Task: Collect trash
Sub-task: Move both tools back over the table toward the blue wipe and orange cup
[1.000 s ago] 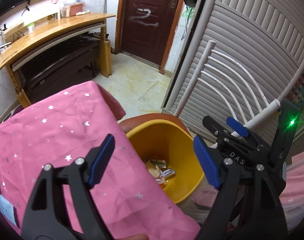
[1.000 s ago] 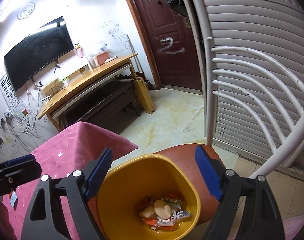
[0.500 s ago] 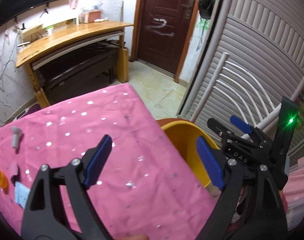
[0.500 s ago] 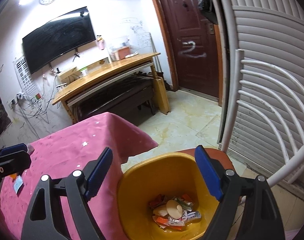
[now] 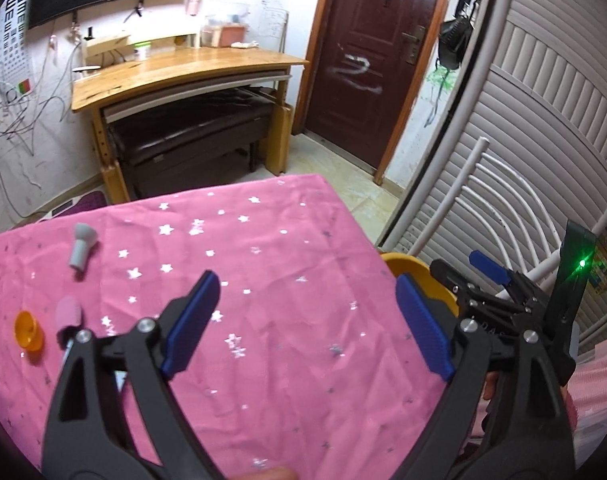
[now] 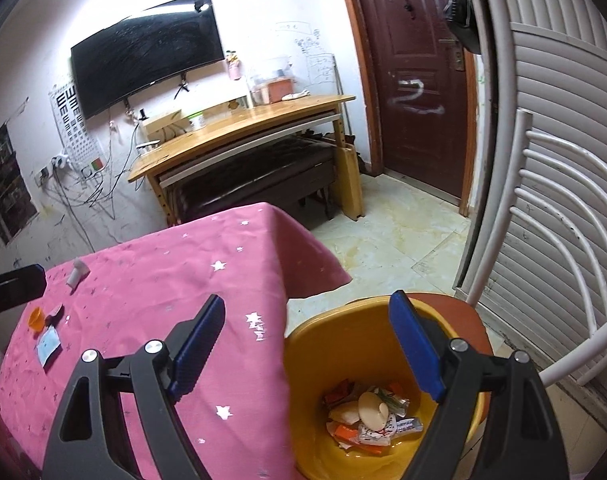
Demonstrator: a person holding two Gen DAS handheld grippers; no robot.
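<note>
Trash [image 6: 369, 416]: crumpled wrappers, yellow bin [image 6: 343, 344]

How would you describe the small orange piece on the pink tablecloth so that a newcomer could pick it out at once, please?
Start at the table under the pink star-print cloth and go to its end farthest from the yellow bin. A few small bits lie there: a grey funnel-shaped piece, a pink cap and a white-and-blue packet. The orange cup-like piece lies beside the pink cap and is the only bright orange one.

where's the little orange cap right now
The orange cap lies at the far left of the pink tablecloth in the left wrist view, beside a pink cylinder.
</note>
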